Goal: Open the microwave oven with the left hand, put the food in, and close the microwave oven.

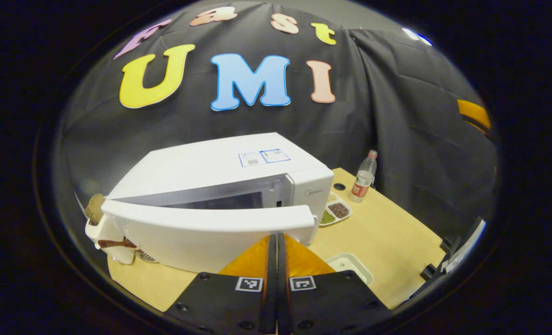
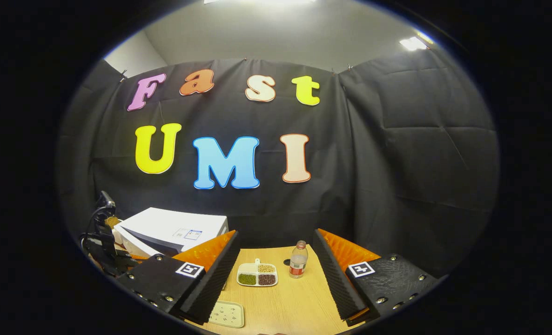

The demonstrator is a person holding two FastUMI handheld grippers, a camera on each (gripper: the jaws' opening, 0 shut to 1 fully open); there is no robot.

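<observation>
The microwave oven [image 1: 220, 186] stands on the tabletop [image 1: 387, 232] at centre frame in the left gripper view. Its door [image 1: 201, 228] hangs ajar, swung partway outward, with the dark cavity showing behind its upper edge. The left tool [image 1: 276, 260] sits at bottom centre of that view, fingers pressed together with nothing between them, its tips just at the door's free end; whether they touch it cannot be told.

The right tool [image 2: 276, 265] appears at the bottom of the right gripper view, released, fingers spread wide and holding nothing. Between its fingers, farther off, lie a divided dish of grains [image 2: 257, 274] and a bottle [image 2: 298, 259], both resting on the tabletop. A pale tray [image 2: 227, 314] lies at lower left of that view.

Assessment: opening is under way but not complete, as the door looks too narrow for loading. The food, judged to be the divided dish, remains on the tabletop right of the oven. Loading and closing remain outstanding.
</observation>
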